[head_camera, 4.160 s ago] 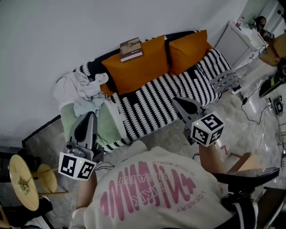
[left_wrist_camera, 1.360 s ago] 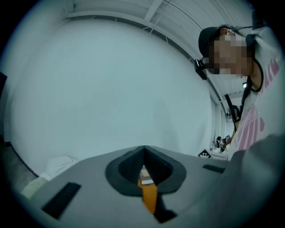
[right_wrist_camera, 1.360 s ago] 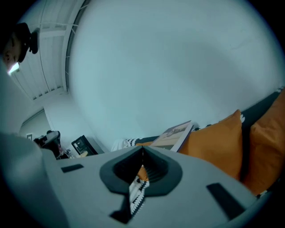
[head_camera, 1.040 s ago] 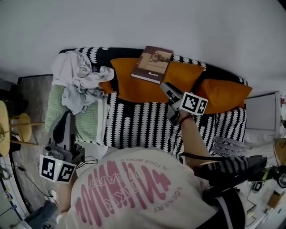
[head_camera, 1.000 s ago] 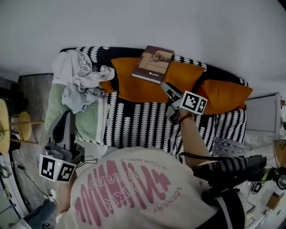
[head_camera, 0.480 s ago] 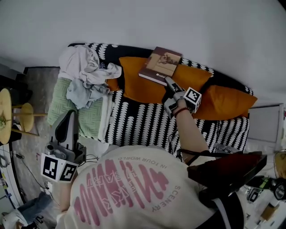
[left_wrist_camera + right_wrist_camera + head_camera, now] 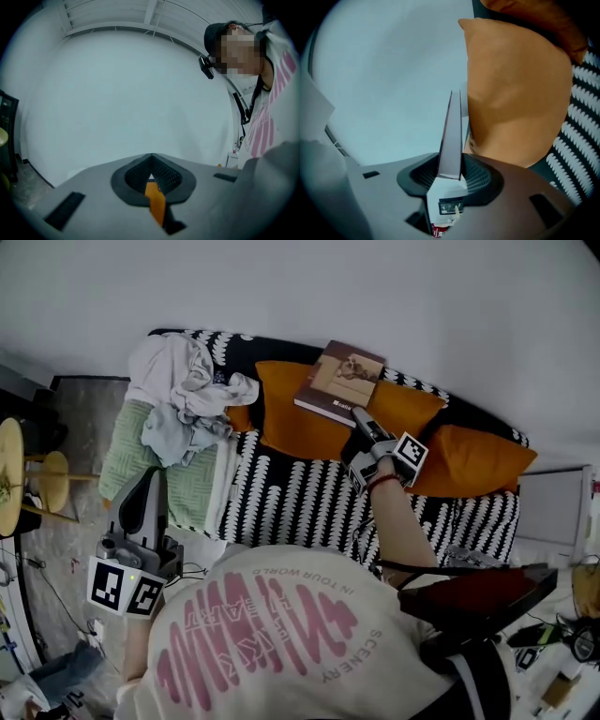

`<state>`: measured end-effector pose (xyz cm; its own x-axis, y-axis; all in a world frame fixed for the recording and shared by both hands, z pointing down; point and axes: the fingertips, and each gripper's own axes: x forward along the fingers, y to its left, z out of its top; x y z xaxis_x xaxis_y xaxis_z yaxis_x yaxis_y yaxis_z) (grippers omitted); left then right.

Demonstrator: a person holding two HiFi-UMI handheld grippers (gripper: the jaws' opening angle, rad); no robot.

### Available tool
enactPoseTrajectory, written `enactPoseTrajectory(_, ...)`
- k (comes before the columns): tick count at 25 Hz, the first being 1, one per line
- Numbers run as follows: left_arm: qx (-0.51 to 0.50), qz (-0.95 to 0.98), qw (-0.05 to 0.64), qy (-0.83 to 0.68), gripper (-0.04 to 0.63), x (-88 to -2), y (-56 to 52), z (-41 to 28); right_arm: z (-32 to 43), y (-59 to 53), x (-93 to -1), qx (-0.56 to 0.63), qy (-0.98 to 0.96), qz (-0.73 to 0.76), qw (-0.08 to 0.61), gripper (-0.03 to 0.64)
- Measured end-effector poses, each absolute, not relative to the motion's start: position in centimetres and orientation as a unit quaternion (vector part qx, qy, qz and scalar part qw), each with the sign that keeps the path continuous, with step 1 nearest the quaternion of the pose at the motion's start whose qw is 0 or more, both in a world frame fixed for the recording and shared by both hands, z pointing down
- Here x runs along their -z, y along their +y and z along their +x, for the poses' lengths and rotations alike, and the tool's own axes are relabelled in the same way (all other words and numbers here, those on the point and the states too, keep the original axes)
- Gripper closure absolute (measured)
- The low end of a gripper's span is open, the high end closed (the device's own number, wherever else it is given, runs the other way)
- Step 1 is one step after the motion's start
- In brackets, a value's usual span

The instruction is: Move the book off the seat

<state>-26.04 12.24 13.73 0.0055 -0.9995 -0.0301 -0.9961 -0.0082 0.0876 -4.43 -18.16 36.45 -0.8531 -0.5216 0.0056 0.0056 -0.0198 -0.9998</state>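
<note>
The brown-covered book (image 7: 342, 381) lies on top of an orange cushion (image 7: 300, 423) at the back of the sofa. My right gripper (image 7: 359, 416) reaches up to the book's near edge. In the right gripper view the book (image 7: 451, 136) stands edge-on between the two jaws, which are closing with the pads on its covers (image 7: 450, 177). My left gripper (image 7: 153, 486) hangs low at the left, off the sofa, away from the book. In the left gripper view its jaws (image 7: 151, 177) meet with nothing between them.
The sofa's black-and-white cover (image 7: 291, 493) spreads below the cushions. A second orange cushion (image 7: 469, 460) lies to the right. A heap of pale clothes (image 7: 183, 395) and a green blanket (image 7: 192, 484) fill the sofa's left end. A yellow side table (image 7: 9, 474) stands far left.
My right gripper has moved up from the cushion's front to the book's near edge, and the book now sits between its jaws. The left gripper has stayed low at the left.
</note>
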Motion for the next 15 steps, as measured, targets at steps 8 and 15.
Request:
enactPoseTrajectory(8,0.059,0.735,0.02,-0.675,0.588,-13.8,10.6,-24.5,-3.9,-12.9,-27.9,0.629,0.737,-0.064,0.239,0.457)
enactPoseTrajectory(15,0.079,0.761,0.025,-0.643,0.588,-13.3,8.7,-21.5,-1.8,-8.1,-18.6,0.55,0.788,0.017,0.276,0.457)
